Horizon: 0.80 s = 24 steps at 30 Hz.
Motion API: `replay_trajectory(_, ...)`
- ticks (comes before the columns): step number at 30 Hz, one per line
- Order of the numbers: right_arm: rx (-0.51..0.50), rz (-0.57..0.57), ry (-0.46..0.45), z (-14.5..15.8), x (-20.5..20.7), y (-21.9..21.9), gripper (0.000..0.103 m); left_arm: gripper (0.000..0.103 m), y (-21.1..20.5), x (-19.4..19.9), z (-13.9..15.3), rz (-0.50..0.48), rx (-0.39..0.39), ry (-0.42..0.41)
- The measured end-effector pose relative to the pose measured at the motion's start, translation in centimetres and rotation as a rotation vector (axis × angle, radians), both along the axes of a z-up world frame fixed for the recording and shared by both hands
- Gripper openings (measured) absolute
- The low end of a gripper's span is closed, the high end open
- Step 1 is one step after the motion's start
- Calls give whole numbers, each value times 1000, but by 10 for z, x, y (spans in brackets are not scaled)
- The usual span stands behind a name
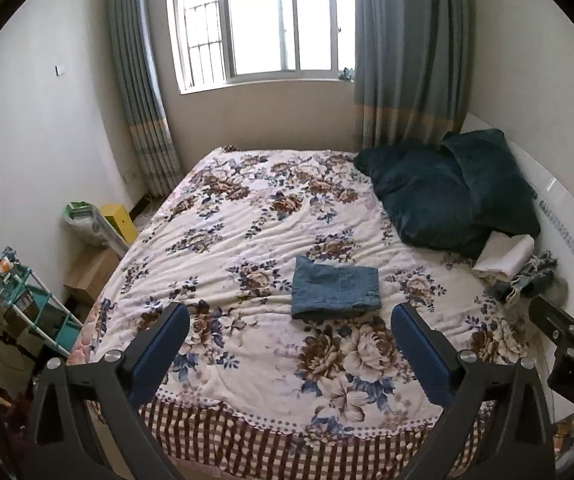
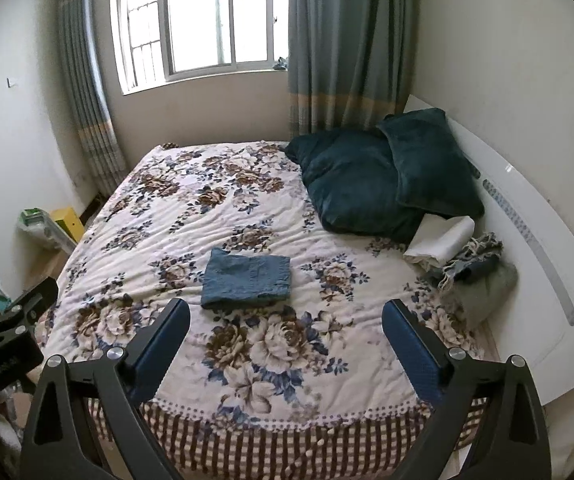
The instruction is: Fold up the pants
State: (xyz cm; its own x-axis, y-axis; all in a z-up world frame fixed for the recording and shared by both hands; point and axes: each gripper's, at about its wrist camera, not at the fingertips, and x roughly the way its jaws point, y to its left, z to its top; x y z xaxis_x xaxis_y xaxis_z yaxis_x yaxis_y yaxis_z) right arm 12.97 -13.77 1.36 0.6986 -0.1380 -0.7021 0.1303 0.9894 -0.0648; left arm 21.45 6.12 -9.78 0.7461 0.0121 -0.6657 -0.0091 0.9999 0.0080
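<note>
The pants (image 1: pixel 335 293) lie folded into a small denim rectangle on the bed (image 1: pixel 247 216), flat on the floral cover, with nothing touching them. The left gripper (image 1: pixel 290 334) is released, its jaws spread wide and empty; the pants sit just ahead of it, between the lines of its two fingers (image 1: pixel 163 340) and a little toward the right one. The right gripper (image 2: pixel 285 330) is likewise released and holds nothing; from it the pants (image 2: pixel 246 283) lie just ahead and somewhat to the left. Both grippers hang over the near edge of the bed, side by side. Farther ahead and to the right of both, two dark pillows (image 2: pixel 371 184) lean at the headboard (image 2: pixel 527 216), with a white roll (image 2: pixel 439 242) and a heap of clothes (image 2: pixel 479 272) just nearer than them
</note>
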Motion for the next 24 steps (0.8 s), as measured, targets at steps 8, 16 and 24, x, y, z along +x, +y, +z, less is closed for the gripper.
replay_trajectory(8, -21, -27, 52, -40, 60, -4, 99, 103, -4, 47, -35, 8, 31, 78)
replay_trajectory(16, -23, -52, 97, -73, 103, -7, 99, 103, -7, 84, -53, 7, 47, 119)
replay_trajectory(24, -19, -52, 109, -93, 124, -5, 99, 103, -4, 101, -58, 11, 44, 118)
